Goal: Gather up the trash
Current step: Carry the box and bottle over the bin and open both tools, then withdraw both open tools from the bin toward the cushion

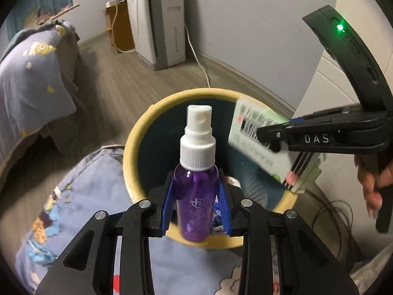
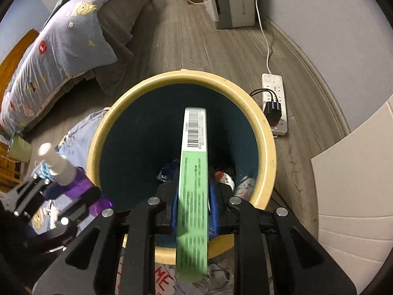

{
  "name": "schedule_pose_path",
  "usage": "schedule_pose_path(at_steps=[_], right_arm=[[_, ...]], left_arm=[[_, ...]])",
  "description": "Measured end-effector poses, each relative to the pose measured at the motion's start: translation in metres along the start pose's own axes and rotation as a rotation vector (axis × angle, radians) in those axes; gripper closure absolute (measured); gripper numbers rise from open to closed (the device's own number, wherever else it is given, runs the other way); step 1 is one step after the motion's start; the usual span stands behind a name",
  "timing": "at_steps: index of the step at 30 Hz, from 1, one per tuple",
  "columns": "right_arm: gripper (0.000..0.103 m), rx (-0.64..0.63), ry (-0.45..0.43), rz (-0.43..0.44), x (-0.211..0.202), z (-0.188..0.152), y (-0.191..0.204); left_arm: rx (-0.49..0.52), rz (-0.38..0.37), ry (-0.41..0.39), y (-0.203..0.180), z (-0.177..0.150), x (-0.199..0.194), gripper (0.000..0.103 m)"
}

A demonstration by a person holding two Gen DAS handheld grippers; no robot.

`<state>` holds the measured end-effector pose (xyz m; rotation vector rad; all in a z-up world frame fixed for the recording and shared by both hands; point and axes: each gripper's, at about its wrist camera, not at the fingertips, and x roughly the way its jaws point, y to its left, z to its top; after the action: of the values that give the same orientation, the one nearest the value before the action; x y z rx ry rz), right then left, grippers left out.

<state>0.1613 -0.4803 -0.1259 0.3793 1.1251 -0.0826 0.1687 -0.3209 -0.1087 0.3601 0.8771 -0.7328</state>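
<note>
My left gripper (image 1: 196,201) is shut on a purple spray bottle (image 1: 195,196) with a white pump cap, held upright over the near rim of a round bin (image 1: 127,152) with a yellow rim and dark inside. My right gripper (image 2: 194,204) is shut on a flat green-and-white box (image 2: 194,172) with a barcode, held edge-on above the bin (image 2: 267,147). Wrappers (image 2: 228,179) lie at the bin's bottom. The right gripper (image 1: 270,140) and box (image 1: 248,132) show in the left wrist view, the bottle (image 2: 73,184) in the right.
The bin stands on a wooden floor. A bed with blue patterned bedding (image 2: 61,56) is to the left, more bedding (image 1: 73,209) beside the bin. A white appliance (image 1: 157,19) stands by the wall. A power strip (image 2: 275,103) with plugs lies right of the bin. White cabinet (image 2: 356,184) at right.
</note>
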Motion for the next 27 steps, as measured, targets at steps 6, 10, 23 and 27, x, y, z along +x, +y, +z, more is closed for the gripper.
schedule_pose_path(at_steps=[6, 10, 23, 27], right_arm=[[0.082, -0.008, -0.06, 0.031, -0.001, 0.008, 0.011], [0.055, -0.008, -0.08, 0.02, -0.003, 0.011, 0.017], [0.006, -0.103, -0.145, -0.071, -0.031, 0.01, 0.042], [0.006, -0.131, -0.177, -0.074, -0.049, 0.004, 0.062]], left_arm=[[-0.001, 0.008, 0.029, -0.001, -0.004, 0.011, 0.057], [-0.026, 0.04, -0.009, 0.007, -0.012, 0.005, 0.023], [-0.11, 0.196, -0.056, 0.044, -0.054, -0.068, 0.006], [-0.116, 0.264, -0.095, 0.064, -0.066, -0.123, 0.006]])
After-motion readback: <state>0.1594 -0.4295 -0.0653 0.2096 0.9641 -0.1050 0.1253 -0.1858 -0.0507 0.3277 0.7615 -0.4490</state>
